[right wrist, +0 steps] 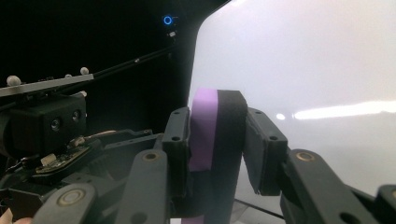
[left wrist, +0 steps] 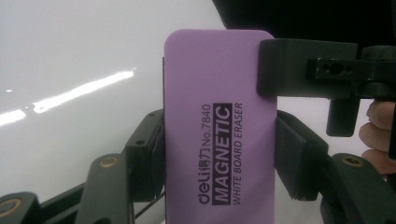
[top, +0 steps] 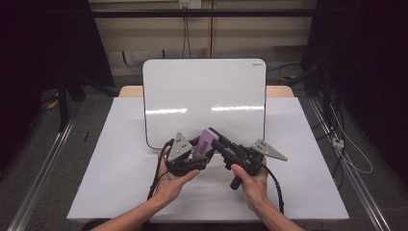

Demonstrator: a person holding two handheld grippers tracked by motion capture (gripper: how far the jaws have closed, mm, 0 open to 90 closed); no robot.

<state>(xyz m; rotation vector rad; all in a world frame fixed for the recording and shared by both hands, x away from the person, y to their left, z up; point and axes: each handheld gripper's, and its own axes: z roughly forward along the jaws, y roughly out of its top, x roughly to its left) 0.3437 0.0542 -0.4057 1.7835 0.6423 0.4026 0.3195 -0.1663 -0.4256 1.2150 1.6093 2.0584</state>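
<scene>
The purple eraser (top: 204, 143) is up off the table (top: 120, 163), held between the two grippers just in front of the whiteboard (top: 204, 96). Its long side runs up and away from the person, so one short end points up toward the whiteboard and the other end points down toward the hands. In the left gripper view the eraser (left wrist: 217, 126) stands tall, with its flat purple face and its printed words toward the camera; the words run along its length. The left gripper (top: 192, 156) has its jaws closed tight on the two long edges of the eraser. The right gripper (top: 219, 144) comes in from the other side, and its jaws are squeezed on the flat faces, one on the purple side and one on the black felt side, as the right gripper view shows (right wrist: 215, 140). The bottom end of the eraser is cut off in both gripper views. In the high view the lower part is hidden behind the grippers. The black felt side is hard to see there.
</scene>
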